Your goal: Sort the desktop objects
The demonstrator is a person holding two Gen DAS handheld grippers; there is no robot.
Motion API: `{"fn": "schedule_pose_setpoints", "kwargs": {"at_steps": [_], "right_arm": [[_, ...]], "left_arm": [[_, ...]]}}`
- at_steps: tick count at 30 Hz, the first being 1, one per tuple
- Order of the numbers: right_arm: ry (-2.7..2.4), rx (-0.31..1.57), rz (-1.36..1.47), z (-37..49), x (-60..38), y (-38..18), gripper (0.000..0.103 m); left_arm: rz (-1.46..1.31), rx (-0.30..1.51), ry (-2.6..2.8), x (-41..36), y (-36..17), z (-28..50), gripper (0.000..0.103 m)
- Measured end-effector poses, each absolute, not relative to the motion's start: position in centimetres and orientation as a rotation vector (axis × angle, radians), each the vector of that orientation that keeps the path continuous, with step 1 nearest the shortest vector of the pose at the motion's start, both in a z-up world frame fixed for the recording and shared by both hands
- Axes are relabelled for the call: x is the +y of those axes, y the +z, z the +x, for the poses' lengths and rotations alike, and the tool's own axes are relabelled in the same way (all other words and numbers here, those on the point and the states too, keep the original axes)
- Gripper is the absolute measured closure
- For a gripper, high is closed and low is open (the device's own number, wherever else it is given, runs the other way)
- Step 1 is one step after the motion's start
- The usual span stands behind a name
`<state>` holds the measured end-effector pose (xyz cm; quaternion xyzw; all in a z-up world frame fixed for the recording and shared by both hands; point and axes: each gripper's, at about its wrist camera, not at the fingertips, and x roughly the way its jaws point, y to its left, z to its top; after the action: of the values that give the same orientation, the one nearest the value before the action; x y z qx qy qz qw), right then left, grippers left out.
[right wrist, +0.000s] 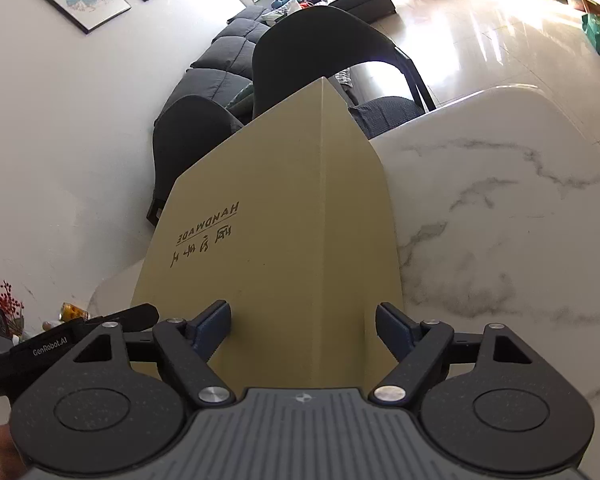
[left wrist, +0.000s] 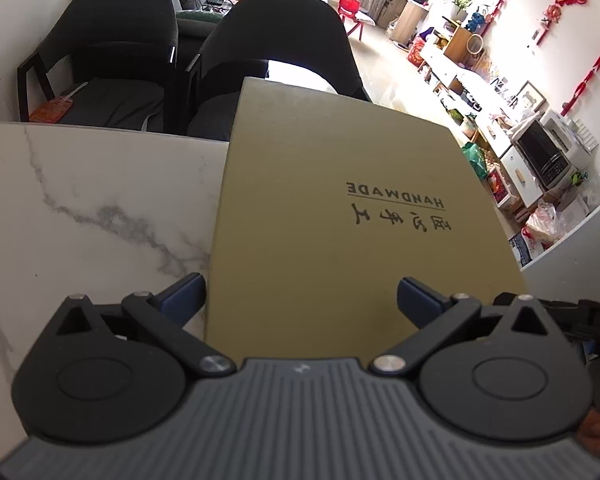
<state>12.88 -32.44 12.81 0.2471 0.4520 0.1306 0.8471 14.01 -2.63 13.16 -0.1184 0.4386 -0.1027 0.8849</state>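
Both claws, left gripper (left wrist: 301, 296) and right gripper (right wrist: 303, 325), stand wide around the tan box (left wrist: 332, 216) at twelve o'clock over the marble table (left wrist: 92, 200); sorting appears unfinished.

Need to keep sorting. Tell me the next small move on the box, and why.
Probably close both grippers. The left gripper and right gripper are open, each straddling a near part of the box, which lies on the table. Contact isn't visible yet.
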Motion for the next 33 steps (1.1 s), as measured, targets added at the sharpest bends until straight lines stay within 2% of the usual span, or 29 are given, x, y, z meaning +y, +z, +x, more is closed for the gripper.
{"fn": "schedule_pose_setpoints", "kwargs": {"at_steps": [13,16,19,20,27,33], "right_arm": [[0.238,0.845,0.339,12.7,-30.9,16.4,0.02],[0.26,0.828,0.265,12.5,-29.4,16.8,0.026],[0.275,0.845,0.212,12.5,-28.1,16.2,0.038],[0.274,0.856,0.199,12.5,-27.8,15.9,0.039],[0.258,0.859,0.183,12.6,-27.1,15.3,0.038],[0.242,0.842,0.115,12.2,-25.5,14.8,0.028]], "left_arm": [[-0.197,0.852,-0.194,-2.6,15.6,12.5,0.0],[-0.191,0.841,-0.231,-3.2,15.8,12.1,0.0],[-0.176,0.854,-0.264,-3.8,15.2,12.2,0.0],[-0.17,0.864,-0.266,-3.9,14.9,12.3,0.0],[-0.169,0.904,-0.294,-3.7,13.7,12.5,0.0],[-0.108,0.902,-0.336,-4.1,13.4,12.1,0.0]]}}
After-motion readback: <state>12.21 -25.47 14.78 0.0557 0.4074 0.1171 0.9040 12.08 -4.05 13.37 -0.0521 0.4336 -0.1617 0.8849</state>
